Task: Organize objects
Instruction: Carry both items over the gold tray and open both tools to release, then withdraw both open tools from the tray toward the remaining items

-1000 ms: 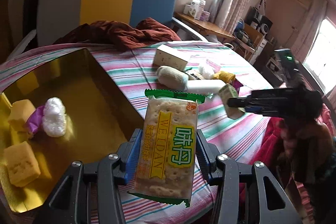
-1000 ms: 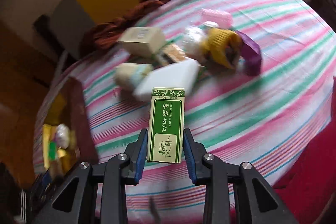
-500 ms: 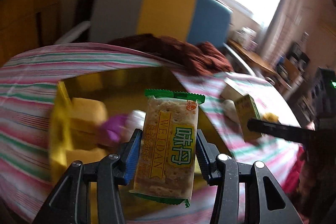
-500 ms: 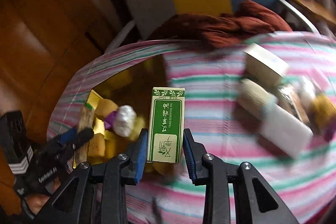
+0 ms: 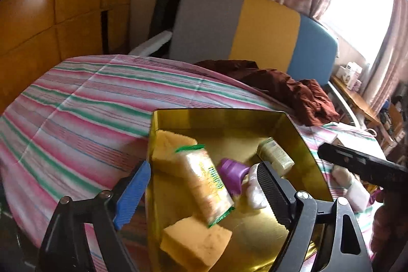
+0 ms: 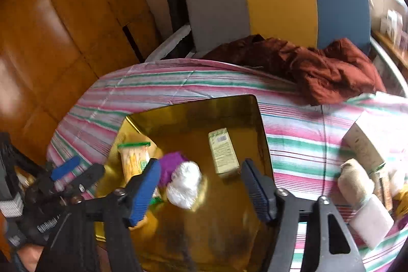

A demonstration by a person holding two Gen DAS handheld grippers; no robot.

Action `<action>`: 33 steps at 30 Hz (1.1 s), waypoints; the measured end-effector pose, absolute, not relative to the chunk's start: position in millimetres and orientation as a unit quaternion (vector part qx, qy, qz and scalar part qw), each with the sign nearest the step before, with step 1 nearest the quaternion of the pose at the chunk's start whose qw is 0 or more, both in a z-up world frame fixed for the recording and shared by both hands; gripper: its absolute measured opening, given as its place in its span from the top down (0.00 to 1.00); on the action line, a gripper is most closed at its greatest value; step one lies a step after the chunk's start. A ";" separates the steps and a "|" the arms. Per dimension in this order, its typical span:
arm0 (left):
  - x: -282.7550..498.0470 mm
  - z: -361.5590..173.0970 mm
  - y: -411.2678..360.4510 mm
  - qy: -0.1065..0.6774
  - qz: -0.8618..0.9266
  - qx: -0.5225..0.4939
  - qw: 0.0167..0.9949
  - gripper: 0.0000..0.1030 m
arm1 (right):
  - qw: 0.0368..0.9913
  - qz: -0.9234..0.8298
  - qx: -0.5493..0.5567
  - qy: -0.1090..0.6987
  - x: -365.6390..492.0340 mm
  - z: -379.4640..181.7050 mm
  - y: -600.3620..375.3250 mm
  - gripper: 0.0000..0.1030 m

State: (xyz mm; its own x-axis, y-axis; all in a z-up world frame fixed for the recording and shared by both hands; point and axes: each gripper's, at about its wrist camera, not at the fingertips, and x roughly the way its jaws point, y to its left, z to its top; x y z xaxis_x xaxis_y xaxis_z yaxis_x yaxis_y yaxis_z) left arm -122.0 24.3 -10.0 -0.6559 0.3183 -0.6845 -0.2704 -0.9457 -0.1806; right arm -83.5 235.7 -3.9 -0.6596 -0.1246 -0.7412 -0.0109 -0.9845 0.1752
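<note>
Left wrist view: the left tool [image 5: 204, 185] is hanging over the gold tin [image 5: 301, 139], its jaws having just been opening and now standing apart with nothing pressed between them.
Cracker packet [image 5: 206, 182]: blurred and tilted inside the tin, lying across 1 yellow sponge [image 5: 170, 147] and reaching toward another sponge [image 5: 196, 244]; it is reading as freshly let go, though whether it is already resting I cannot tell.
Right tool [image 6: 201, 188]: also poised above the tin, its jaws having just been opening, now apart and gripping nothing.
Green box [image 6: 223, 151]: lying flat on the tin floor near the far right wall, clear of both blue pads.
Other contents: a purple and white wrapped piece [image 6: 182, 176] sitting mid-tin between packet and box.
Why here: the tin is serving as the collecting bin, so both tools are aiming down into it to drop rather than place.
Still outside: a beige roll [image 6: 355, 177], a white block [image 6: 372, 218] and a pale carton [image 6: 364, 144] waiting on the striped surface [image 6: 301, 129] to the right.
Progress: judging by that leftover cluster, sorting is roughly midway.
Next: each tool probably needs to swing back right for another item.
</note>
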 end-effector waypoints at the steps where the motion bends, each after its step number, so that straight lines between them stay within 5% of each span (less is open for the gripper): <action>1: -119.9 -10.2 23.1 -0.030 0.911 -0.381 0.157 0.16 | 0.026 -0.911 0.406 -0.066 -79.4 -3.2 232.8 0.28; 5: -105.4 -6.1 21.6 -0.027 0.921 -0.363 0.142 0.14 | -0.009 -0.929 0.371 -0.009 -59.0 3.0 219.9 0.28; 9: -83.7 4.5 23.5 -0.009 0.938 -0.321 0.131 0.01 | -0.009 -0.928 0.371 -0.024 -51.4 2.4 221.9 0.28; 33: -36.3 13.0 46.0 0.045 0.943 -0.295 0.145 0.00 | -0.003 -0.921 0.375 -0.108 -10.9 -23.4 257.3 0.28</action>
State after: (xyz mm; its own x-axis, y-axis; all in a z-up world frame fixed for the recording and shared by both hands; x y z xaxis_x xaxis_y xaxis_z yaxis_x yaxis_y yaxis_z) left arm -36.3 46.0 13.0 -0.7843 0.2467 -0.5692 -0.2998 -0.9540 -0.0003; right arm -10.9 257.3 -23.4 -0.7194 -0.0758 -0.6905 -0.0866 -0.9765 0.1974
